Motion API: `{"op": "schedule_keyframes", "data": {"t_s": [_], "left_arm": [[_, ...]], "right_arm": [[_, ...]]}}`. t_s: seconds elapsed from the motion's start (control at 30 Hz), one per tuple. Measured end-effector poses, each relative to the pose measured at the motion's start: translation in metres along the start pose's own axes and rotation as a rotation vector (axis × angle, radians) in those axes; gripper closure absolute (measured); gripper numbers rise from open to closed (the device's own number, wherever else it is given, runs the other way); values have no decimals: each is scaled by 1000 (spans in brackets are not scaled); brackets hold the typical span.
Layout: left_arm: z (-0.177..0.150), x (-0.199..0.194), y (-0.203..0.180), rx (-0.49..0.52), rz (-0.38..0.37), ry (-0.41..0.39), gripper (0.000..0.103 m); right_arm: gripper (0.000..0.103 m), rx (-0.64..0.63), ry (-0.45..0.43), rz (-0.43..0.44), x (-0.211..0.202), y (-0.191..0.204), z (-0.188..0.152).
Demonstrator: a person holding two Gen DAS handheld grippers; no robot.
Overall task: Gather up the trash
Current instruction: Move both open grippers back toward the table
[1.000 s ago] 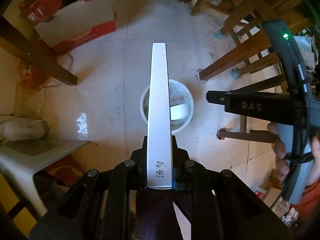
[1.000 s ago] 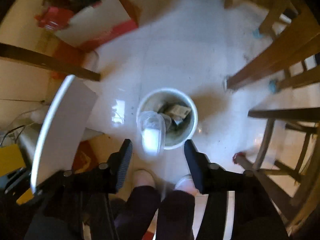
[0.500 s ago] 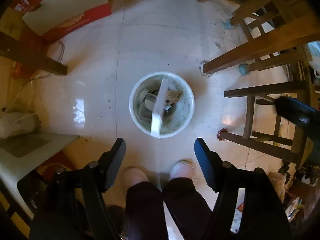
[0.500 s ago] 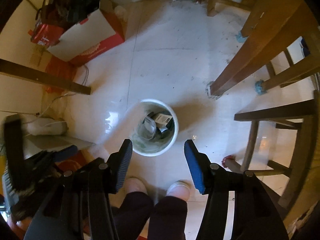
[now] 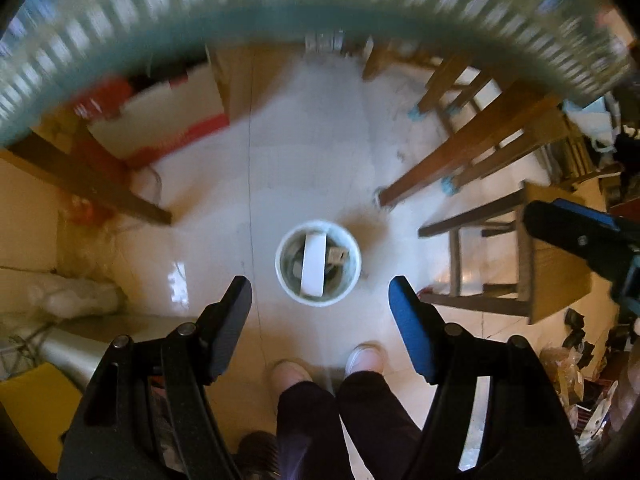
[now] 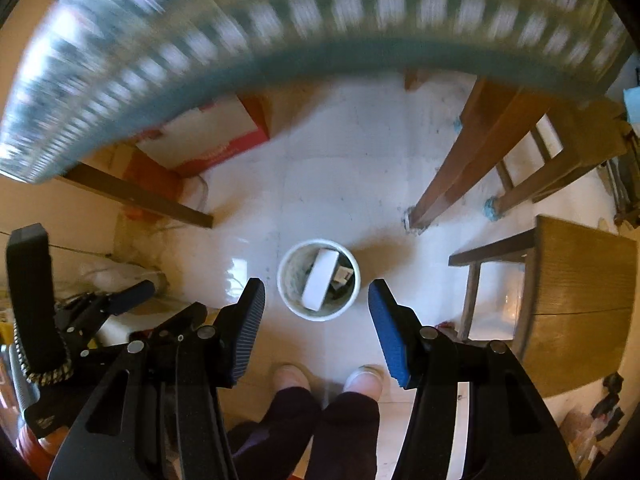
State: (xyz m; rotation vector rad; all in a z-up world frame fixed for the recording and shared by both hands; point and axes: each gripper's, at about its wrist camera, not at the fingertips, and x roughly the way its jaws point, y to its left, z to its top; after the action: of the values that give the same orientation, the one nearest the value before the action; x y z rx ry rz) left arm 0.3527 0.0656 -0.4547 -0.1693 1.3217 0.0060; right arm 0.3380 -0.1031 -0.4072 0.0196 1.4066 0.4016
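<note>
A white round trash bin (image 5: 318,266) stands on the pale tiled floor far below both grippers; it also shows in the right wrist view (image 6: 319,279). A flat white box (image 5: 313,266) leans inside it among other trash, and also shows in the right wrist view (image 6: 320,280). My left gripper (image 5: 320,304) is open and empty, high above the bin. My right gripper (image 6: 316,308) is open and empty, also high above it. The left gripper shows at the left of the right wrist view (image 6: 100,304).
A blurred table edge with a blue-green patterned cloth (image 5: 320,12) arcs across the top of both views. Wooden chair and table legs (image 5: 460,160) stand at right, a wooden stool (image 6: 580,300) nearby. A red and white carton (image 5: 160,120) lies at left. The person's feet (image 5: 328,364) are below.
The left gripper opened and let the white box drop into the bin. A clear cup fell from the right gripper into the bin. Both grippers then rose towards the table edge.
</note>
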Motion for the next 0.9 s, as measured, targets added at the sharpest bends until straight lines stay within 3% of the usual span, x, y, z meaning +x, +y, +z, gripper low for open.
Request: {"op": "schedule_keyframes", "data": {"t_s": [0.5,0.7,0.9], "left_arm": [[11,-264,13,39,-47,-397,33],[4,-344,17,64,-55,-552,33],[4,-399,26,75,-65,-682,33]], "right_arm": [[52,-66,-333,-23,-217,92,3],[52,-94,-469,-46,-290,124,-5],[51,-111,-625,-50,-345,141,-11]]}}
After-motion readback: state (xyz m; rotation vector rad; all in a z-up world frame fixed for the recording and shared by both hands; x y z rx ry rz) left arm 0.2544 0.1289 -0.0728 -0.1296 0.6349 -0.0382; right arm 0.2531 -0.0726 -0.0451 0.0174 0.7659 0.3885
